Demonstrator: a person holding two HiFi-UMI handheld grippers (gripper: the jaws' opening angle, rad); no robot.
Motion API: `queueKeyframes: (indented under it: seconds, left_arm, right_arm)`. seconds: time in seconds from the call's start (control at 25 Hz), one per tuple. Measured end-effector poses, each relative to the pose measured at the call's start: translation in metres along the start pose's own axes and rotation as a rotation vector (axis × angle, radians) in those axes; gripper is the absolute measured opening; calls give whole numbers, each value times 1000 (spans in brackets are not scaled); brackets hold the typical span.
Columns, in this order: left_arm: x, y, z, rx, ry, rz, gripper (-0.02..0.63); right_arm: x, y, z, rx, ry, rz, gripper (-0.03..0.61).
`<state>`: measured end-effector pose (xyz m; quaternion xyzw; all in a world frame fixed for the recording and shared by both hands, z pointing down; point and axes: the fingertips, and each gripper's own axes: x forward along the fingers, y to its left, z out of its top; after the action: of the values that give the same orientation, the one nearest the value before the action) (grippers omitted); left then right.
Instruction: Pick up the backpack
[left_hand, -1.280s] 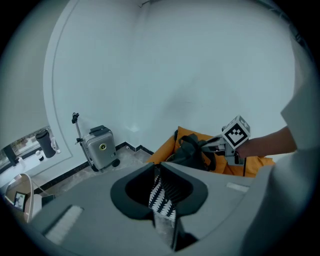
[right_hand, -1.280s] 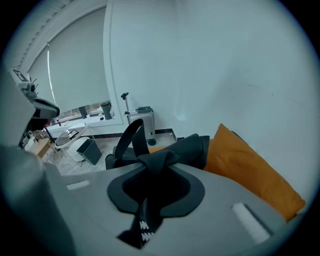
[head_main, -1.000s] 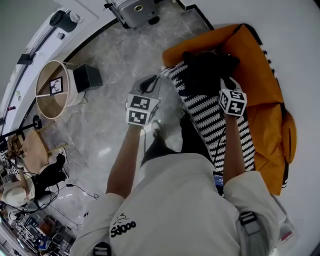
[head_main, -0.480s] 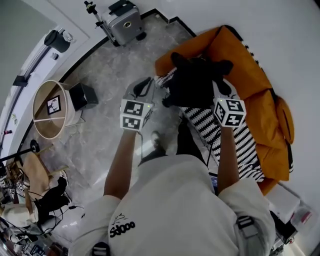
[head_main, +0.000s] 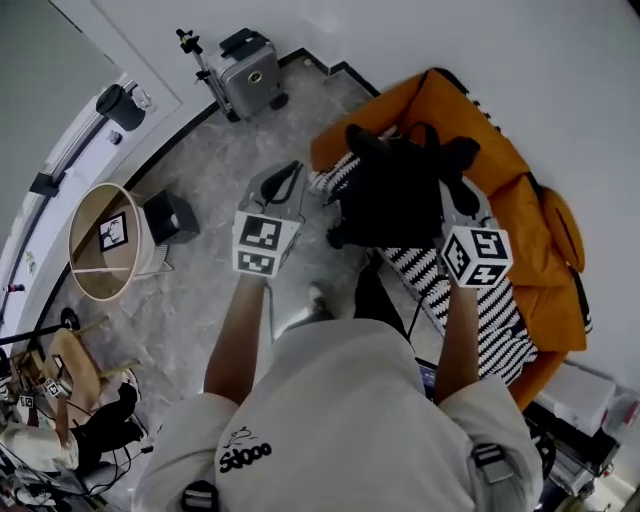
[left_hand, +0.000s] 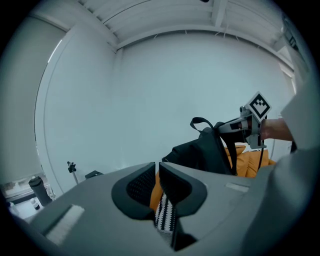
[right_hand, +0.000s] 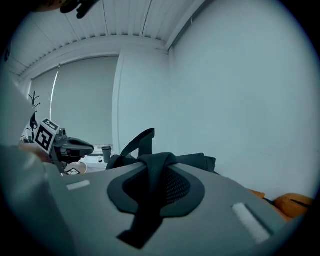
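Clamping the backpack's black strap (right_hand: 159, 161), the right claw (right_hand: 156, 180) had hoisted the backpack (head_main: 390, 195) clear of the orange sofa (head_main: 520, 190) within the last second. Left claw (left_hand: 156, 185) was all but closed, empty. Pickup looked essentially done.

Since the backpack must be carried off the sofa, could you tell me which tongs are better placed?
Right. The right tongs are shut on a strap of the backpack, bearing it above the sofa; the left tongs hold nothing, beside it.
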<state>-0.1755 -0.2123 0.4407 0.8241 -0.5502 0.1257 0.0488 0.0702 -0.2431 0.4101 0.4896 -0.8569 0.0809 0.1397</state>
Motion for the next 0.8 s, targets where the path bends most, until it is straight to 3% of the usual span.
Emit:
queueKeyframes:
  seconds: [0.48, 0.8]
  left_arm:
    - [-43, -53, 76, 83, -178, -99, 28]
    - [-68, -82, 114, 126, -247, -145, 27]
  right_arm:
    - [-121, 20, 71, -55, -169, -58, 43]
    - [-180, 31, 93, -73, -209, -122, 44]
